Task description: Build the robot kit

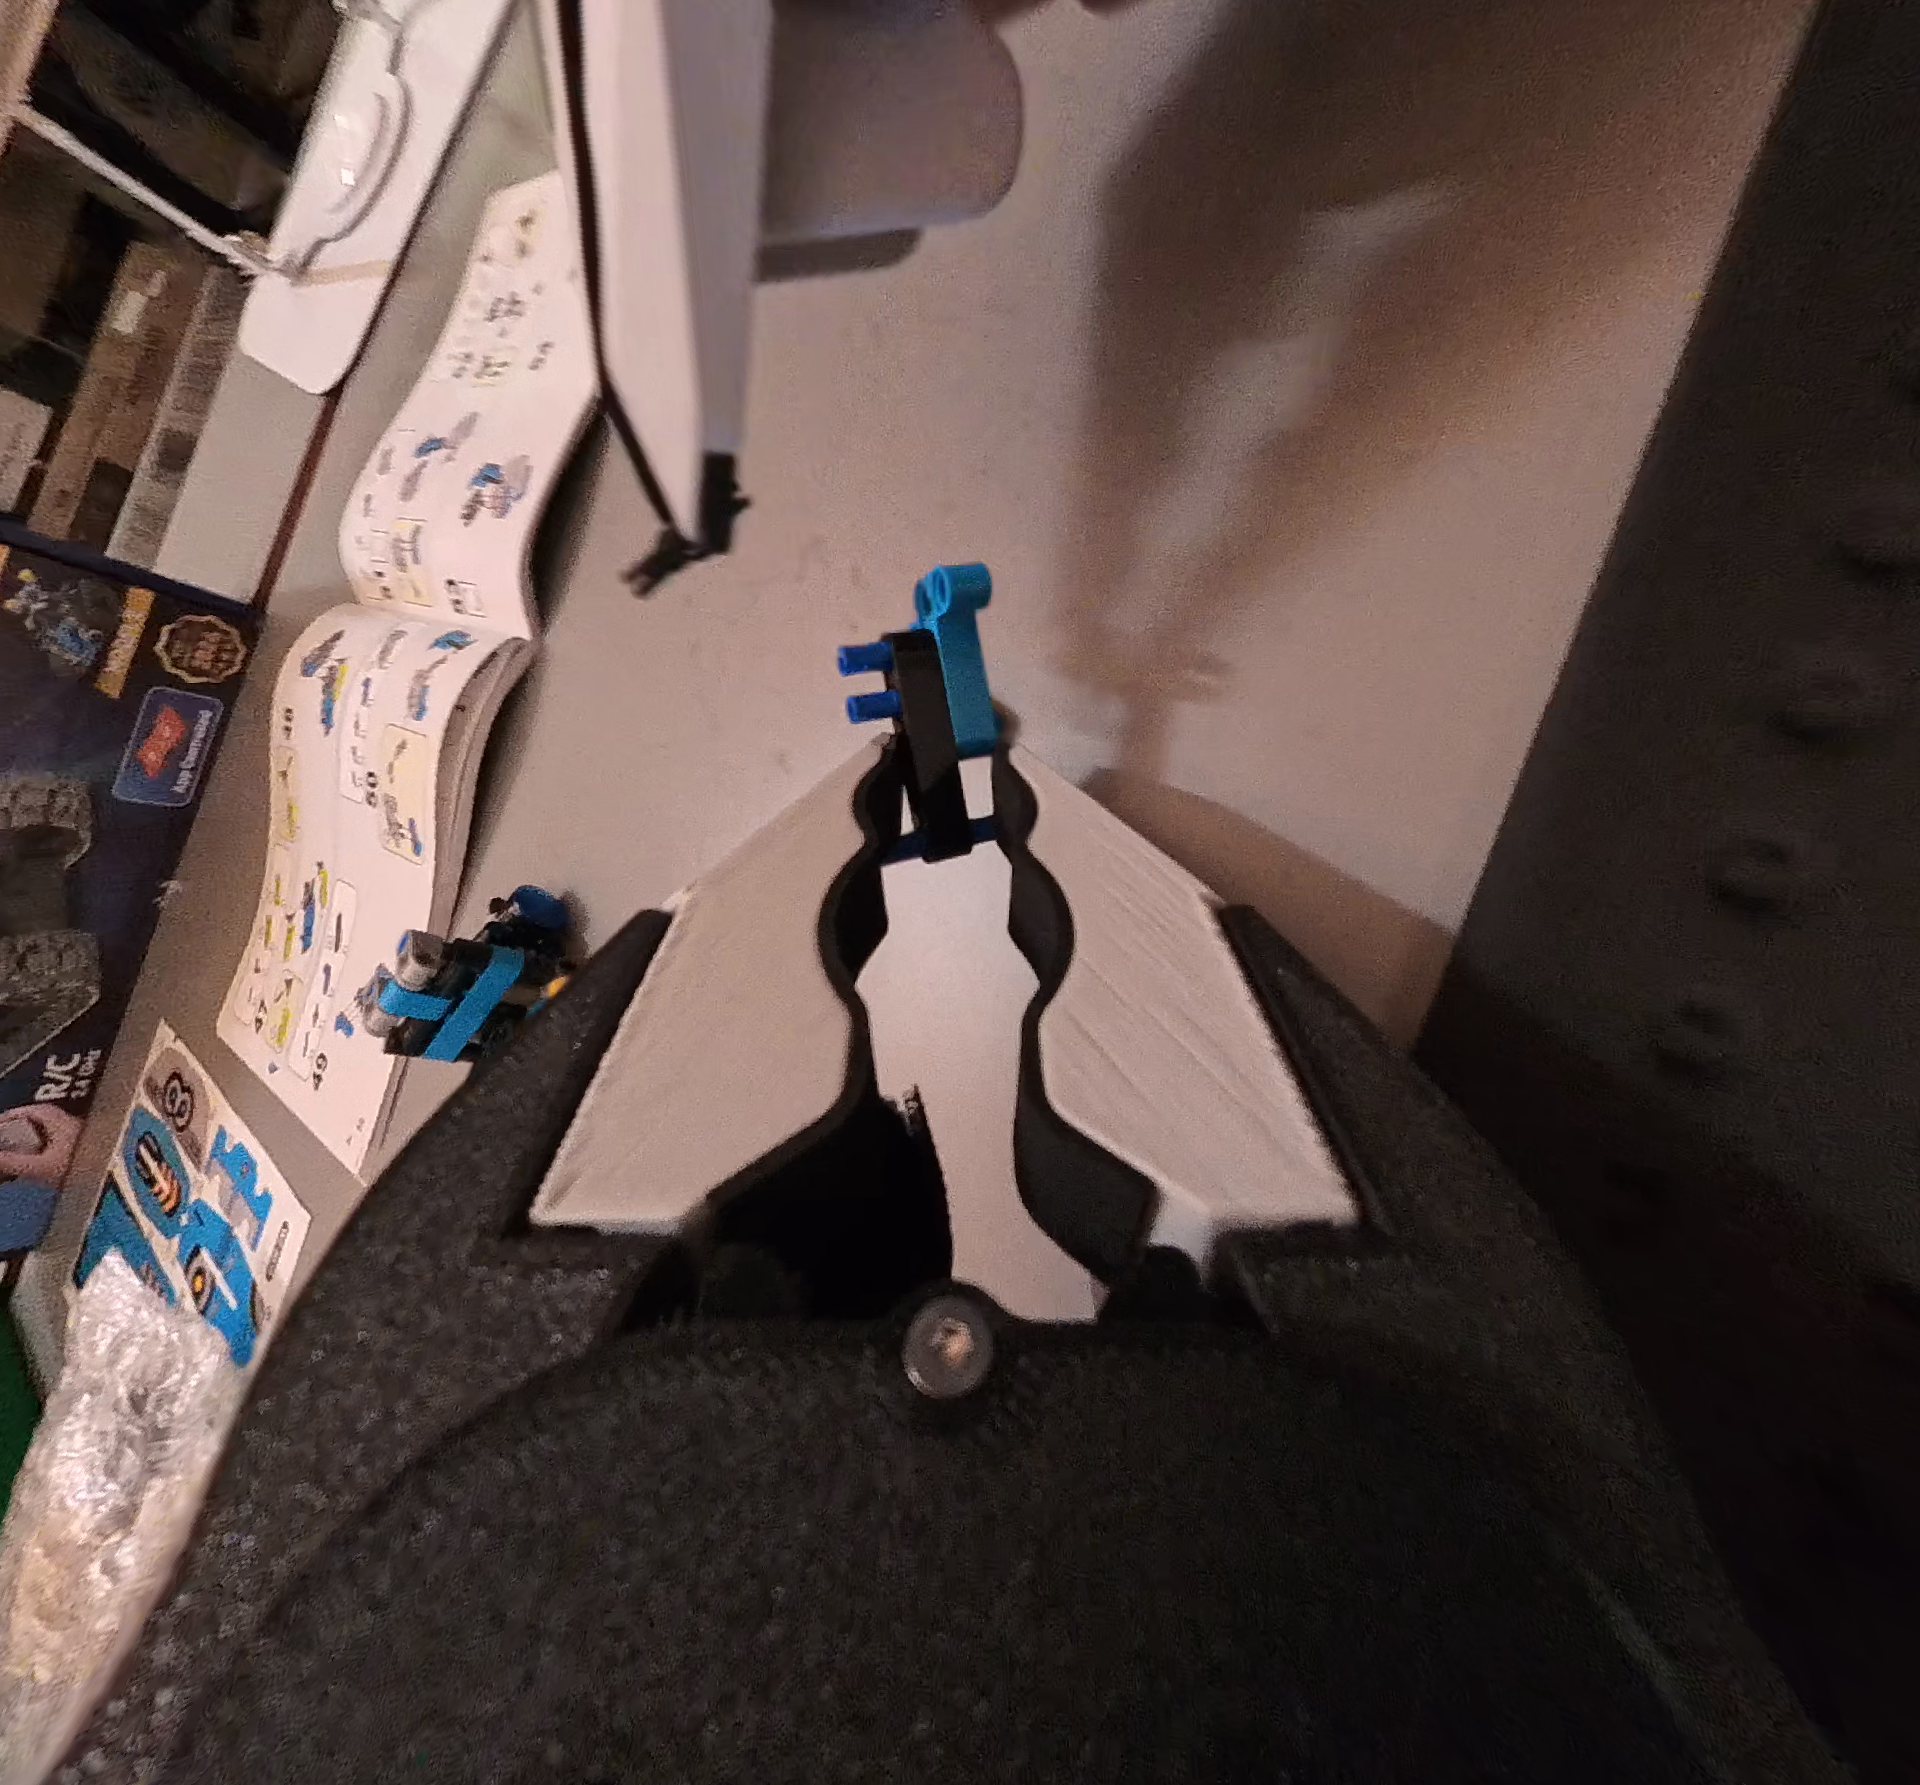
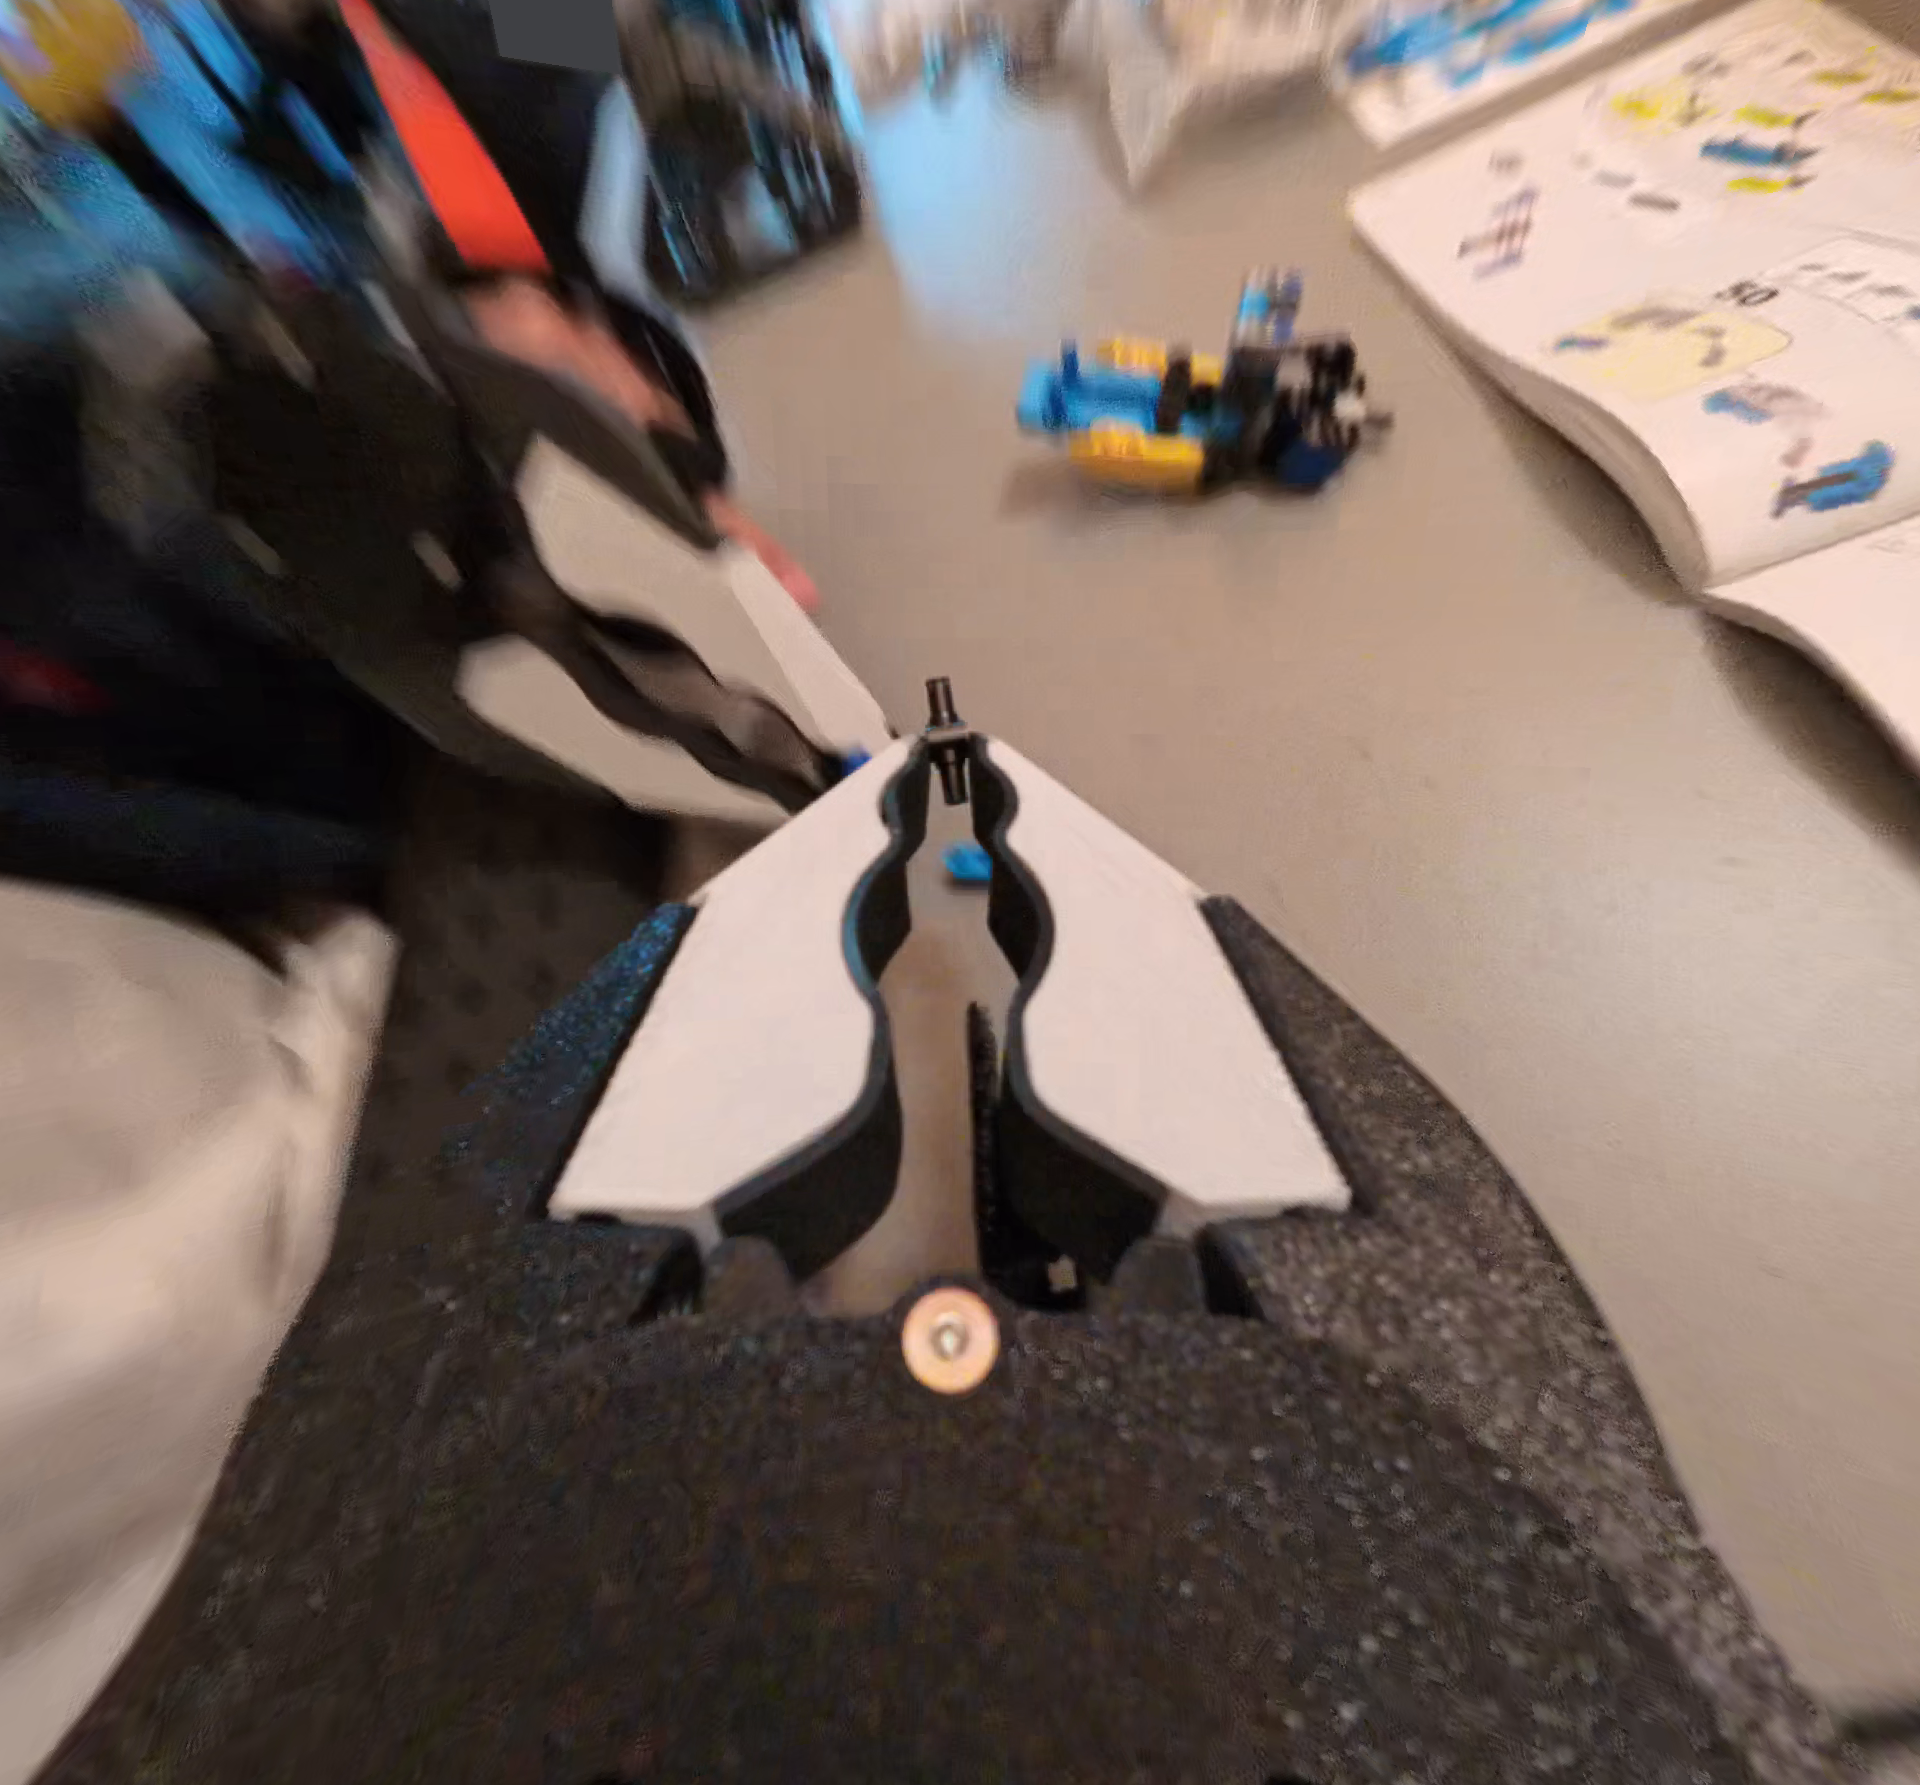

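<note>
In the left wrist view, an open instruction booklet (image 1: 405, 696) lies on the grey table (image 1: 935, 385); it has printed pictures of building steps with small numbers beside them. Past the booklet's left edge is a dark box (image 1: 94, 759) with printed words and badges. Below the booklet sits a blue sticker sheet (image 1: 197, 1216), and next to that a crinkly clear bag (image 1: 114, 1423). A half-built blue and black toy (image 1: 468, 987) sits just beside the booklet's near corner. The left gripper (image 1: 940, 748) is squeezed tight on a small piece made of a black beam and a blue part with blue pins (image 1: 935, 686), held up above the table, right of the booklet. The right gripper (image 1: 717, 478) shows higher up, just right of the booklet, with a black bit at its tip. In the right wrist view, the booklet (image 2: 1704, 364) lies at the right, and the toy (image 2: 1195, 405), blue, yellow and black here, sits just left of it. The right gripper (image 2: 945, 753) pinches a tiny black peg (image 2: 943, 738) tight, well left of the booklet. The left gripper (image 2: 665, 634) is blurry, close beside the peg.
</note>
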{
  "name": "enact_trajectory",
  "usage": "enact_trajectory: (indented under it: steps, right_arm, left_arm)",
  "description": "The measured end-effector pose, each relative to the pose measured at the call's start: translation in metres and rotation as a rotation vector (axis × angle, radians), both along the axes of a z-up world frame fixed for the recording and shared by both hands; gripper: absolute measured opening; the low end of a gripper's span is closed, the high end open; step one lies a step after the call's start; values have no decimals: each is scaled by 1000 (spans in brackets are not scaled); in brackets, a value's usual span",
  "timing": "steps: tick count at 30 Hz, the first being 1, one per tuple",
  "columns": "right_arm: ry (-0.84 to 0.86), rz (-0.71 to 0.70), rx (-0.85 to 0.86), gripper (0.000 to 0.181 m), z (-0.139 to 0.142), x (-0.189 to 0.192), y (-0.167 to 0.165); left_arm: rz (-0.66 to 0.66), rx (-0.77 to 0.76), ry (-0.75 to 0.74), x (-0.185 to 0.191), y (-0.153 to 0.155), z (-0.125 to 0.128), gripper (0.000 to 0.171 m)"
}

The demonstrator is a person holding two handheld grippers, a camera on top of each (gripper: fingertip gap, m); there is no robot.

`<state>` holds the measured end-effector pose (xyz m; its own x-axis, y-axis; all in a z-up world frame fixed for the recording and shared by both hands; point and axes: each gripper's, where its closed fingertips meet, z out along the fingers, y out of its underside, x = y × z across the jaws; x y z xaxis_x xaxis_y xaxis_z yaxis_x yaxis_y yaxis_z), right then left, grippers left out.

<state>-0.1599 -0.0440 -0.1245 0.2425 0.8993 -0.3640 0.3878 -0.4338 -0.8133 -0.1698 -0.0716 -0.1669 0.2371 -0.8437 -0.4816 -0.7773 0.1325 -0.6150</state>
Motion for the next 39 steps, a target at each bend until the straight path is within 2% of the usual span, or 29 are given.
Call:
enact_trajectory:
  steps: [2, 3, 6, 8, 15, 35, 39]
  right_arm:
    - [219, -12, -216, 6, 21, -8, -4]
    - [260, -29, -288, 6, 19, -11, -4]
    - [247, -20, -365, 6, 4, -16, -10]
    - [254, -13, -361, 6, 4, -16, -10]
    - [254, -17, -387, 6, 0, -15, -8]
    - [264, 17, -398, 6, 0, -12, -9]
    - [319, 17, -445, 6, 5, -14, -9]
  left_arm:
    - [18, -18, -56, 4, 2, 0, 17]
    - [24, -24, -78, 6, 3, -1, 17]
    - [33, -20, -142, 7, 6, 5, 17]
    - [52, -3, -179, 5, 9, 12, 17]
    - [99, -9, -193, -1, 16, 12, 17]
    - [81, -67, -237, 1, 12, 14, 16]
    - [89, -101, -284, 1, 13, 19, 16]
